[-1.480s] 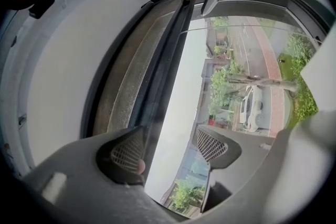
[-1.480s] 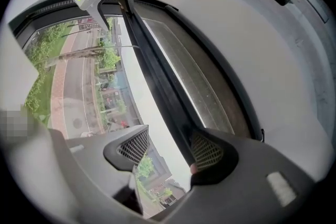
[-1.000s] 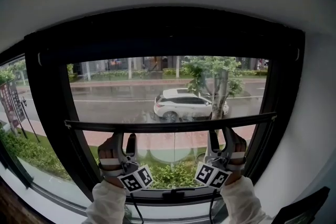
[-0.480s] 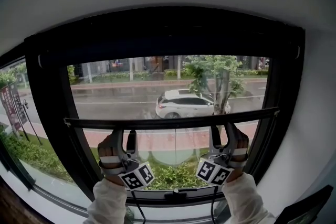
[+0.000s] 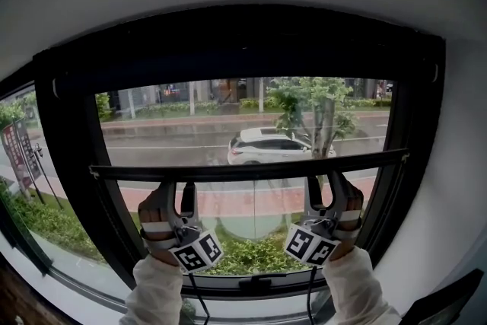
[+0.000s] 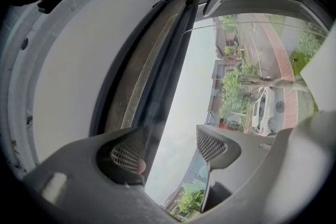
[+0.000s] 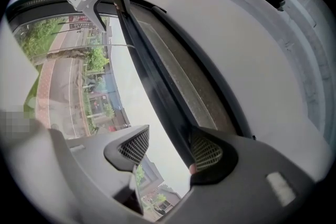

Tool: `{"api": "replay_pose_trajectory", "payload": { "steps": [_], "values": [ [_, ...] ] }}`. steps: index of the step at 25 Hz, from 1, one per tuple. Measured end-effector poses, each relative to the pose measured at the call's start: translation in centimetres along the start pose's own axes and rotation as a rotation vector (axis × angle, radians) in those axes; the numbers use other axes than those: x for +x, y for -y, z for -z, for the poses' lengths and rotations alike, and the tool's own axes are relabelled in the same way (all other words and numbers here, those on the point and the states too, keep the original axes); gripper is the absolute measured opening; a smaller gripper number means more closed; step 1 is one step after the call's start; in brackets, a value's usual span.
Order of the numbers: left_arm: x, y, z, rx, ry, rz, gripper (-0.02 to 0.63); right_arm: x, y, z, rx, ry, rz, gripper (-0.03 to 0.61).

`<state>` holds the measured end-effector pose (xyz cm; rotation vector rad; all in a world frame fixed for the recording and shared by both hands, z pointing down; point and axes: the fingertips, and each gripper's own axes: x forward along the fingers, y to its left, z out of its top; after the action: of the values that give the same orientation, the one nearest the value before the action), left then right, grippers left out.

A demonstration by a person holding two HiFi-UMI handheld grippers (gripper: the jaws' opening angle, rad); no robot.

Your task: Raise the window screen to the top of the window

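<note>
The window screen's dark bottom bar [image 5: 243, 167] runs level across the window, a little under mid-height of the glass. My left gripper [image 5: 177, 188] reaches up under its left part and my right gripper [image 5: 326, 184] under its right part. In the left gripper view the bar [image 6: 173, 60] lies against the left fingertip [image 6: 125, 155] of my left gripper [image 6: 168, 150]; the other pad stands apart. In the right gripper view the bar [image 7: 152, 71] lies against the right fingertip [image 7: 206, 152] of my right gripper [image 7: 168, 150]. Both grippers are open, neither clamps the bar.
A black window frame [image 5: 68, 164] surrounds the glass, with a dark housing [image 5: 243, 42] across the top and a latch [image 5: 255, 284] on the lower sash. White wall lies above and to the right. Outside are a white car [image 5: 270, 148] and a tree [image 5: 319, 114].
The screen's bar has risen a little, and both grippers have risen with it while staying under it.
</note>
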<state>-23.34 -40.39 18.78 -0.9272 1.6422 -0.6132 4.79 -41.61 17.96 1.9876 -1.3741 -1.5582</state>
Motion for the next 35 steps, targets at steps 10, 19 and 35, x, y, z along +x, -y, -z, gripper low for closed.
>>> {"api": "replay_pose_trajectory", "payload": {
  "steps": [10,19,35],
  "values": [
    [0.0,0.1,0.0,-0.003,0.019,-0.049,0.319,-0.1,-0.2,0.2,0.027,0.019,0.039,0.245],
    [3.0,-3.9,-1.5,-0.005,0.033,-0.069,0.319,3.2,3.3,-1.8,0.038,0.022,0.058,0.245],
    [5.1,-6.9,-2.3,0.001,0.051,-0.106,0.319,5.5,5.8,-3.4,0.060,0.040,0.103,0.250]
  ]
}}
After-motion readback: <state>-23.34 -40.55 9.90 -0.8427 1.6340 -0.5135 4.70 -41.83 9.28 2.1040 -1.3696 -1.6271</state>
